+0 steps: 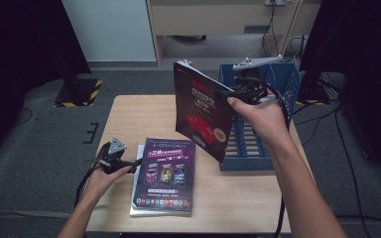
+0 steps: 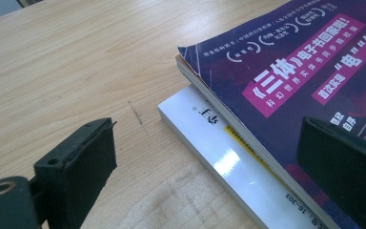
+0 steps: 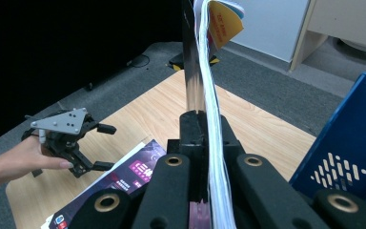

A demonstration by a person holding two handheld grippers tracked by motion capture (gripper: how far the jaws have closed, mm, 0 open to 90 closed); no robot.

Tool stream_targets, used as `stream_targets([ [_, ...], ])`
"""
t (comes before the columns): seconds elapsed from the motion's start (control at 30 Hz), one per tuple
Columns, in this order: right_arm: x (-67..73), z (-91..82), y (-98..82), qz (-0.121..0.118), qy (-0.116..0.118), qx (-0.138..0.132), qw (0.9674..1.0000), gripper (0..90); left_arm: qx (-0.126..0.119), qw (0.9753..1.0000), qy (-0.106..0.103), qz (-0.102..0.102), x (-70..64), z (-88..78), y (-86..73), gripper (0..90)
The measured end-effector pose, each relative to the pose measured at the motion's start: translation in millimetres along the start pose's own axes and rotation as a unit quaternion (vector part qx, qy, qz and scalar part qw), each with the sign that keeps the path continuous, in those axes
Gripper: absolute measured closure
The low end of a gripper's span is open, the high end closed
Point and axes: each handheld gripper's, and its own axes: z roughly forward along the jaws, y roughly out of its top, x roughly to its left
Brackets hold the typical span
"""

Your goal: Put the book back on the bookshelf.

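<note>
my right gripper (image 1: 230,93) is clamped on the edge of a dark magazine (image 1: 203,111), held upright at upper centre of the frame beside the blue crate (image 1: 278,79). with so thin a bite, i judge it could swing or slip against the crate's near wall. my left gripper (image 1: 129,164) stands wide, beside the stacked books (image 1: 164,176) on the worktop (image 1: 129,114).

Both grippers are black. The left gripper (image 1: 138,162) carries a grey three-cornered plate (image 3: 63,121) with small dark holes; its jaws are blocky, with brass-ringed pivots. The right gripper (image 3: 201,125) has a pale plate and black cables. Forearms are bare, unsleeved.
</note>
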Motion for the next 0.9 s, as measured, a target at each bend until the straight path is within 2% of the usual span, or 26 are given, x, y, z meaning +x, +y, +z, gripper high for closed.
stream_targets([
  [0.4,-6.1,-7.3,-1.2,0.005,-0.006,-0.007,0.9999,87.2,0.003,1.0000,0.000,0.005,-1.7,0.9,-0.1,5.9],
  [0.9,-5.1,-7.0,0.1,0.002,-0.011,-0.004,0.9999,87.2,0.002,1.0000,0.000,0.004,-1.3,0.6,-0.2,6.2],
])
